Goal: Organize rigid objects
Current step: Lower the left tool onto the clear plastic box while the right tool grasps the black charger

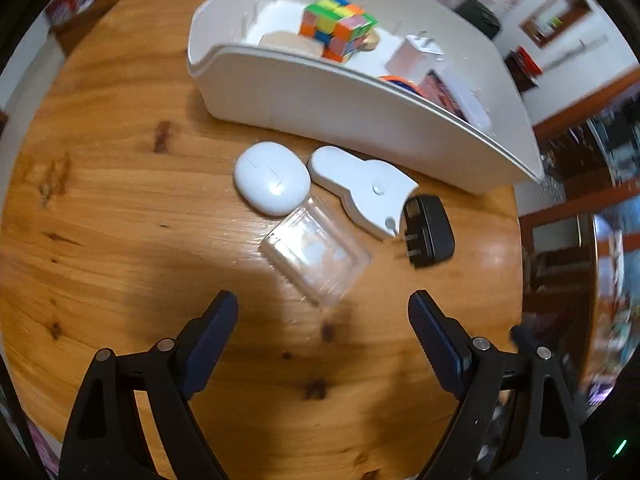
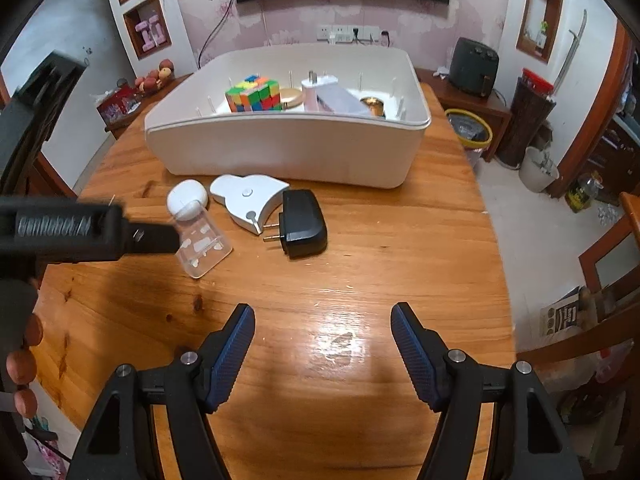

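Observation:
A white bin (image 1: 320,96) (image 2: 280,148) stands on the wooden table and holds a colourful cube (image 1: 338,26) (image 2: 254,94), a white charger (image 1: 416,54) and other items. In front of it lie a white oval case (image 1: 272,178) (image 2: 186,198), a white flat gadget (image 1: 364,190) (image 2: 248,198), a clear plastic box (image 1: 316,250) (image 2: 202,246) and a black plug adapter (image 1: 428,230) (image 2: 302,224). My left gripper (image 1: 322,306) is open just short of the clear box; it shows in the right wrist view (image 2: 152,236). My right gripper (image 2: 322,318) is open and empty over bare table.
The wooden table (image 2: 360,272) ends at the right, with floor, a yellow-rimmed bin (image 2: 470,128) and a chair (image 2: 612,256) beyond. A side cabinet with fruit (image 2: 152,78) stands at the far left.

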